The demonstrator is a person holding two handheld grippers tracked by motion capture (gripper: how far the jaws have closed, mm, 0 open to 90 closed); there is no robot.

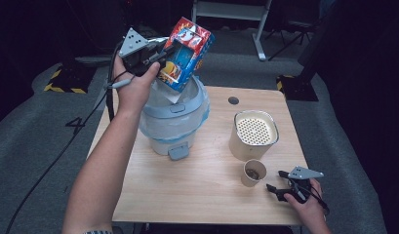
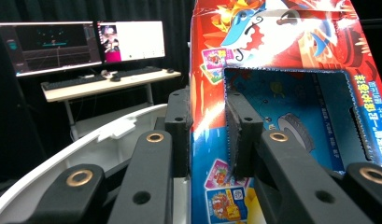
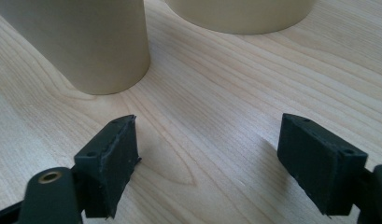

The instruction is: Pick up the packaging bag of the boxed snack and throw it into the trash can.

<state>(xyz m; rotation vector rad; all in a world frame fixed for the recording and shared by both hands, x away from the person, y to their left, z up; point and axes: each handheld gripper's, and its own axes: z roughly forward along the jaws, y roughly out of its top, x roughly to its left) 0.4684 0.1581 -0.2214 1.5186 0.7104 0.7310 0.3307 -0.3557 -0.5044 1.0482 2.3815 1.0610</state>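
Observation:
A red and blue printed carton (image 1: 186, 52) hangs tilted over the open top of a white bin (image 1: 173, 113) with a grey-blue rim. My left gripper (image 1: 160, 53) is shut on the carton's side wall; in the left gripper view the carton (image 2: 291, 93) stands between the two pads (image 2: 242, 126), with the bin's white rim (image 2: 100, 140) below. My right gripper (image 1: 275, 187) rests low at the table's front right, open, with bare wood between its fingers (image 3: 111, 154). A small paper cup (image 1: 253, 172) stands just left of it.
A cream canister (image 1: 254, 134) with a perforated lid stands behind the paper cup (image 3: 86, 42). The wooden table (image 1: 197, 190) has free room at its front middle. A round hole (image 1: 233, 100) sits near the far edge. Desks with monitors (image 2: 86, 44) stand beyond.

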